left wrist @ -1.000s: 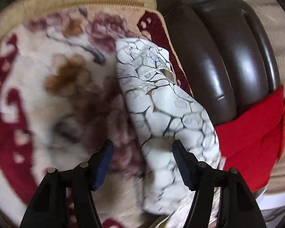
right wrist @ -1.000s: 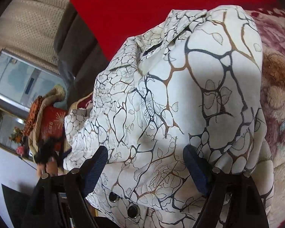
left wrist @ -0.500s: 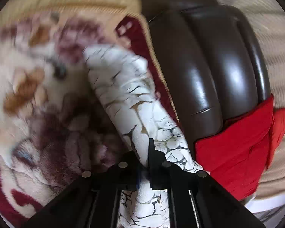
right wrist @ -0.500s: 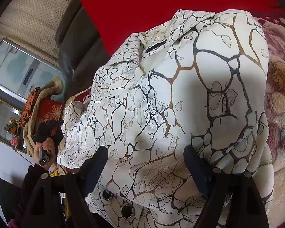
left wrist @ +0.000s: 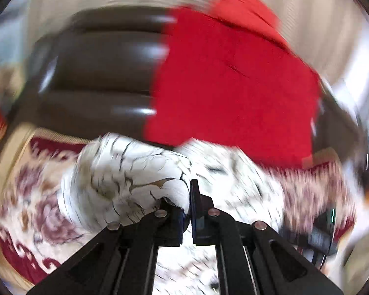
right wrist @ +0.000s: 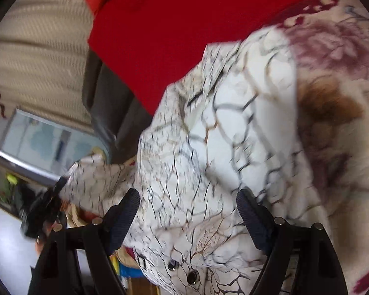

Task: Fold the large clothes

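Note:
A white garment with a black and gold crackle print (left wrist: 135, 179) lies on a floral blanket (left wrist: 37, 209). My left gripper (left wrist: 187, 209) is shut on a fold of it and holds it bunched, lifted off the blanket. In the right wrist view the same garment (right wrist: 221, 159) spreads wide, with dark buttons near the bottom edge. My right gripper (right wrist: 188, 213) is open, its fingers either side of the cloth, gripping nothing. The left gripper (right wrist: 46, 209) shows at the far left there, holding a corner of the garment.
A red cloth (left wrist: 233, 86) drapes over a dark brown leather sofa back (left wrist: 98, 68); it also shows in the right wrist view (right wrist: 172, 24). A beige curtain (right wrist: 37, 61) and a mirror or screen (right wrist: 44, 145) are at left. Both views are motion-blurred.
My left gripper closed on the garment's edge, then swung round with it, so the view now faces the sofa back and red cloth. My right gripper stayed open and shifted slightly.

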A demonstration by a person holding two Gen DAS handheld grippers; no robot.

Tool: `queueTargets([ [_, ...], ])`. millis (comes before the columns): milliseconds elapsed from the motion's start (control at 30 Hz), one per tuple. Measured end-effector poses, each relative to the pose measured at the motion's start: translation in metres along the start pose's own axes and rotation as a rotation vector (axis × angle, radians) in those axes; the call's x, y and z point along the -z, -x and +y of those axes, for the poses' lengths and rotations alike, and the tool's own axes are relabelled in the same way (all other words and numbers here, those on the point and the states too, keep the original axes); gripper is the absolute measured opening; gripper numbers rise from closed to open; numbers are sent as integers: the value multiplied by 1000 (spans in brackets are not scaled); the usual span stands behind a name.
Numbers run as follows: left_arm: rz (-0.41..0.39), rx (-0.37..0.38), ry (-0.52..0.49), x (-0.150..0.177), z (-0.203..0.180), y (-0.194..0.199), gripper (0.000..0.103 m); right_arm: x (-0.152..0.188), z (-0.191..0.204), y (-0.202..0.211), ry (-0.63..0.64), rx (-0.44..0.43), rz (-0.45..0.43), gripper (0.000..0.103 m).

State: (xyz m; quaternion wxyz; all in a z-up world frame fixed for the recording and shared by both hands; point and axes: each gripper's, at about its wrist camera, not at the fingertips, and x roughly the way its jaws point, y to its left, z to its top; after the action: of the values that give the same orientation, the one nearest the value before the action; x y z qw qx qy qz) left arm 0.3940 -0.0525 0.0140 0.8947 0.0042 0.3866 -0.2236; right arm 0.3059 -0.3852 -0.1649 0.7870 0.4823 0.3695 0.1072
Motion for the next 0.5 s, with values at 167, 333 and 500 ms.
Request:
queueTargets([
  [167, 185, 10, -377, 75, -115, -26, 36, -14, -20, 35, -106, -49, -117, 85],
  [333, 262, -22, -484, 148, -118, -35, 60, -19, -27, 50, -129, -47, -138, 86],
  [500, 223, -27, -328, 137, -63, -14, 60, -15, -13, 38, -82, -40, -85, 86],
])
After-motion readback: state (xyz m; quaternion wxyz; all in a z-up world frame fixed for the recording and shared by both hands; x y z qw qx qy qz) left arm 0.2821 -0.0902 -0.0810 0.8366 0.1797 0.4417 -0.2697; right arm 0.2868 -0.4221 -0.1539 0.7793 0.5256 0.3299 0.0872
